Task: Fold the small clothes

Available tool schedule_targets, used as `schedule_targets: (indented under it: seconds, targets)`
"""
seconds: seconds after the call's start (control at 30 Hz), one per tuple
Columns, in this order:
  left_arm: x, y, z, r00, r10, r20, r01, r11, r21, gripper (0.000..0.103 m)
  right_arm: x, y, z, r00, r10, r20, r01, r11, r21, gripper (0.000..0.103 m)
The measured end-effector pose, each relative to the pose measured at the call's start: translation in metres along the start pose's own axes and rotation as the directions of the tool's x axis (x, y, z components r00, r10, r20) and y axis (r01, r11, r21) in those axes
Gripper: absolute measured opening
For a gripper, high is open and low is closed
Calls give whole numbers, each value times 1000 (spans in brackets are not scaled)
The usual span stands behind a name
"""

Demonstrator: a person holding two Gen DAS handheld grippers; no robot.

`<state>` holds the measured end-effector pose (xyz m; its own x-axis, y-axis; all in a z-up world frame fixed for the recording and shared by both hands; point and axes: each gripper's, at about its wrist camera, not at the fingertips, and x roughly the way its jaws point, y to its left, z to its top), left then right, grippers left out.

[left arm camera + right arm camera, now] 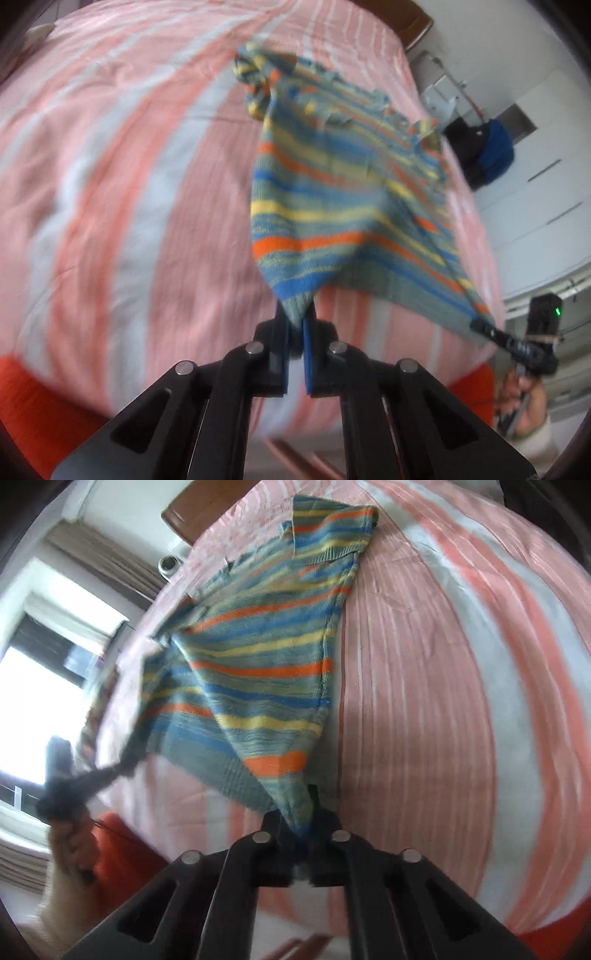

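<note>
Both tongs clamped on hem corners of striped sweater: left gripper, right gripper; far end drags bedspread ahead; risk: uneven pull bunches sleeves

The left claw is matte black: two angular linkage arms with triangular cut-outs, four round silver pins across the joints, and flat fingers lined with blue pads. The right claw has the same black frame, cut-outs and silver pins. Seen from the left wrist, the right claw's body carries a black block with a small green light, above a bare-skinned hand. The left hand is also bare, blurred.
</note>
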<state>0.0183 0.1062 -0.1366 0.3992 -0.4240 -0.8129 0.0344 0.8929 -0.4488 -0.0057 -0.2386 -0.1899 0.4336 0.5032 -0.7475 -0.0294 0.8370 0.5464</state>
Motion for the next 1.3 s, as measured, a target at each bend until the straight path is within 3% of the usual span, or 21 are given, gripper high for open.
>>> schedule_targets:
  seconds: [0.1,0.17,0.27,0.37,0.53,0.63,0.73,0.87,0.93,1.03,1.1,1.17,1.2,1.23,1.3]
  targets:
    - [-44,7,-20,999,41,2,-41,998,40,3,-37,4,-6,999,49,-13,-49,999,-2,4]
    - [-48,13,-33,998,62,-30,-61,997,46,3,-46,3,-14,996,72,-45,-71,997,23,4]
    - [-33,13,-45,987,155,-48,-150,985,87,3,-30,-1,-26,994,50,-101,-47,998,35,4]
    - [-21,20,-48,984,164,-75,-159,985,58,3,-7,-9,-37,990,14,-144,-6,998,56,4]
    - [-7,19,-54,970,227,-88,-223,973,52,3,-9,-10,-46,993,-8,-117,15,998,60,4]
    - [19,15,-55,952,279,-123,-271,959,82,3,9,-20,-45,989,-83,-123,89,995,39,4]
    - [45,10,-58,930,335,-148,-323,941,103,3,24,-40,-45,988,-53,-144,67,993,94,3]
    - [51,11,-54,932,330,-151,-323,944,68,4,20,-43,-45,989,-48,-140,61,994,91,1]
    - [50,12,-53,935,320,-152,-317,947,43,9,16,-47,-48,989,-46,-137,59,994,90,1]
    - [39,14,-60,923,342,-178,-342,939,36,16,10,-42,-57,984,-73,-163,89,992,94,10]
    - [24,9,-64,907,387,-164,-383,922,57,41,-1,-41,-62,974,-127,-187,140,988,61,24]
    - [3,-1,-61,903,418,-98,-413,908,64,55,-17,-35,-63,959,-217,-182,217,976,-22,33]
    - [-6,-7,-56,903,425,-61,-422,905,61,61,-27,-29,-58,943,-295,-153,283,954,-97,40]
    - [-17,-14,-47,904,428,-6,-428,903,50,63,-36,-21,-49,920,-380,-99,358,915,-186,43]
    - [-33,-28,-28,909,401,115,-406,914,21,75,-47,-3,-25,882,-472,17,452,833,-318,44]
